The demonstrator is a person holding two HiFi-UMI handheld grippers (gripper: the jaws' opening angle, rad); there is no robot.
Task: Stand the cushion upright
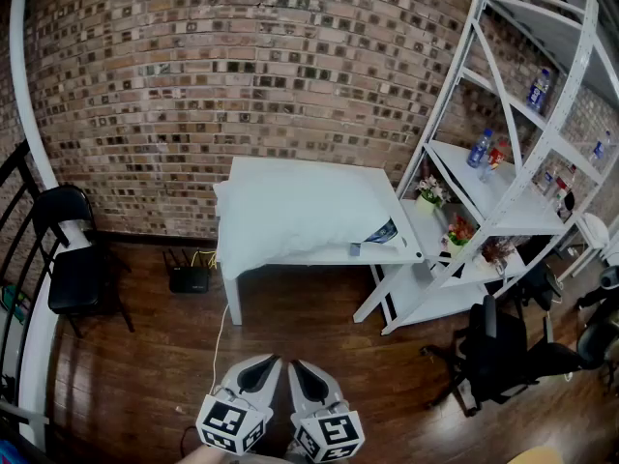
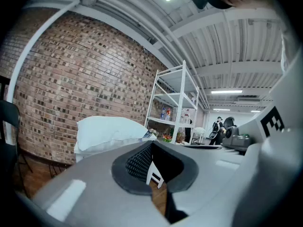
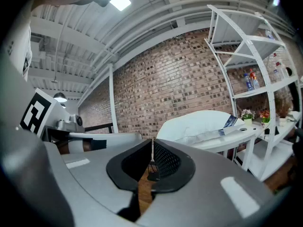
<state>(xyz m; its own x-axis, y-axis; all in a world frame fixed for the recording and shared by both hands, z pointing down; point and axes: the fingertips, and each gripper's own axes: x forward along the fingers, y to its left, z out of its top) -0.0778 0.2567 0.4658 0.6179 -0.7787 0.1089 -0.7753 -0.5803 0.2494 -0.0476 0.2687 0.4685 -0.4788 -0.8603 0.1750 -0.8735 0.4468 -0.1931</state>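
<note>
**Where everything sits around the table**

The table (image 1: 385, 255) stands up against the brick wall (image 1: 242, 66), and the cushion (image 1: 300, 211) lies flat on top, covering most of it. The shelving unit (image 1: 513, 162) is right beside the table's right end, with bottles (image 1: 481, 148) on a middle shelf and flowers (image 1: 428, 193) one level lower. A chair (image 1: 73, 259) sits well off to the left near the wall. There's a small box (image 1: 189, 280) on the floor by the table's left leg. An office chair (image 1: 503, 351) is front right. The left gripper (image 1: 261, 365) and right gripper (image 1: 298, 367) sit side by side up front, well short of the table.
</note>
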